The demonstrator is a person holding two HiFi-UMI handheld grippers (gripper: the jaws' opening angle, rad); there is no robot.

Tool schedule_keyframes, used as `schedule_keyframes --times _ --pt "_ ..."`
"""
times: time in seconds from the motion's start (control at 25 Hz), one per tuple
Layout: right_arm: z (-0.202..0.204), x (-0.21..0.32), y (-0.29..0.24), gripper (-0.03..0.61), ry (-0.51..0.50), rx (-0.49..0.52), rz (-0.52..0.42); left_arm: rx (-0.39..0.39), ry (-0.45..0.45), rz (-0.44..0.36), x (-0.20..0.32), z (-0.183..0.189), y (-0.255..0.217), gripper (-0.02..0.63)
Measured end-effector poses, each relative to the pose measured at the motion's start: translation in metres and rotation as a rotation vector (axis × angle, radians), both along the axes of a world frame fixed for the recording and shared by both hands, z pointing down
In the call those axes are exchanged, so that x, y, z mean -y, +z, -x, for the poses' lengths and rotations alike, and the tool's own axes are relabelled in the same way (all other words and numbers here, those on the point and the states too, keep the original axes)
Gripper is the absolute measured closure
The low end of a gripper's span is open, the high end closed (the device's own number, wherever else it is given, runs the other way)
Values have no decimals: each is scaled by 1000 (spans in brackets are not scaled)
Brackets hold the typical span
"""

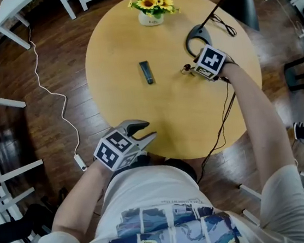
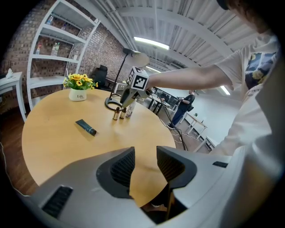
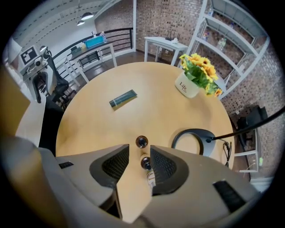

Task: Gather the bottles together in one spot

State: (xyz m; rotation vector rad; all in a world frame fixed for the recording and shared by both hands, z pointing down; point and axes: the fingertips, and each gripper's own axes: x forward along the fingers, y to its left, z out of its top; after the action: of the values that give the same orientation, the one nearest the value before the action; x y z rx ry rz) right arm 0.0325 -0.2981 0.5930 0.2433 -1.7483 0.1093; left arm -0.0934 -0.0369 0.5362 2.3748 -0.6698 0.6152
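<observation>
The right gripper's (image 3: 139, 153) fingers (image 3: 162, 167) stand apart around a small dark-capped amber glass bottle (image 3: 145, 163). A second amber bottle (image 3: 141, 142) stands just ahead, and both are near the black ring-shaped lamp base (image 3: 207, 139). The left gripper's (image 2: 144, 153) fingers gape empty at the edge of the round wooden counter (image 1: 141, 119), well apart from the lamp base.

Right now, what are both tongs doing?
Left tongs: open, empty.
Right tongs: open, with a small bottle standing between them, not squeezed.

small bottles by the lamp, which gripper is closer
Right. The right gripper is directly above the small bottles; the left gripper hangs at the near edge of the table, far from them.
</observation>
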Motion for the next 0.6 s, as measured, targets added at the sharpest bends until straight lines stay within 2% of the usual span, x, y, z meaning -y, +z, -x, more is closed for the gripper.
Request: schedule_keyframes --times 0.12,0.32,0.6 --pt "-8 -14 -29 403 8 68 -55 6 -9 -27 9 -12 -7 456" --pt "-28 -70 -85 403 36 219 -151 38 -88 -57 18 -32 -22 456" --pt "-83 -182 -127 403 207 454 -216 91 -217 -67 17 -61 -35 456"
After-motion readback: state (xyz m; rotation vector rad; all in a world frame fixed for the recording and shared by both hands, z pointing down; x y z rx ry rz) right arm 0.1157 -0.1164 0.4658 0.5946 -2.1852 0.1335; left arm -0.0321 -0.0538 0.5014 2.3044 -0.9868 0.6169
